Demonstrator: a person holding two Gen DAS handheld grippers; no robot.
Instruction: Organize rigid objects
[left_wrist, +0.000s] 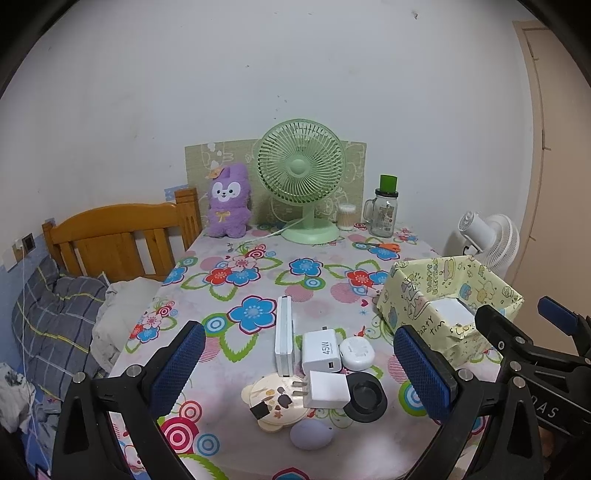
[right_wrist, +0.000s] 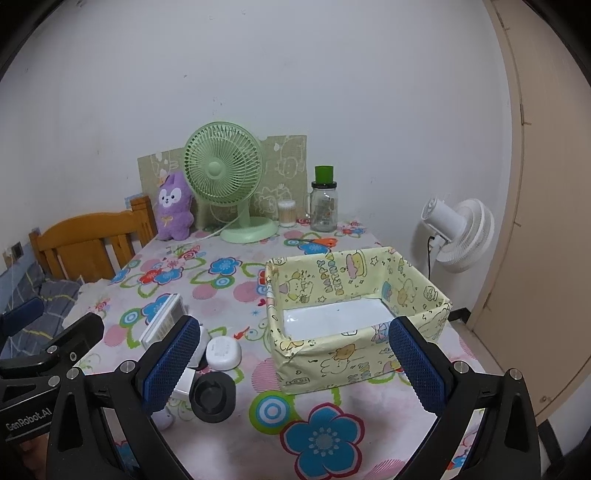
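Observation:
A cluster of small items lies on the flowered table (left_wrist: 258, 280): a white slab-shaped device (left_wrist: 284, 332), a 45W charger (left_wrist: 321, 350), a smaller white plug (left_wrist: 327, 389), a white oval case (left_wrist: 356, 353), a black round holder (left_wrist: 365, 396), a bear-shaped palette (left_wrist: 273, 400) and a lilac egg shape (left_wrist: 312, 435). My left gripper (left_wrist: 299, 365) stands open just before this cluster. To the right, a yellow cartoon-print box (right_wrist: 354, 317) holds nothing but its white floor. My right gripper (right_wrist: 291, 365) is open in front of the box's near wall.
A green desk fan (left_wrist: 301, 177), purple plush (left_wrist: 227, 201), cotton-swab jar (left_wrist: 346, 217), glass mug jar (left_wrist: 386, 212) and orange scissors (left_wrist: 386, 246) sit along the back. A wooden bed frame (left_wrist: 122, 236) with bedding is left; a white floor fan (right_wrist: 461, 232) stands right.

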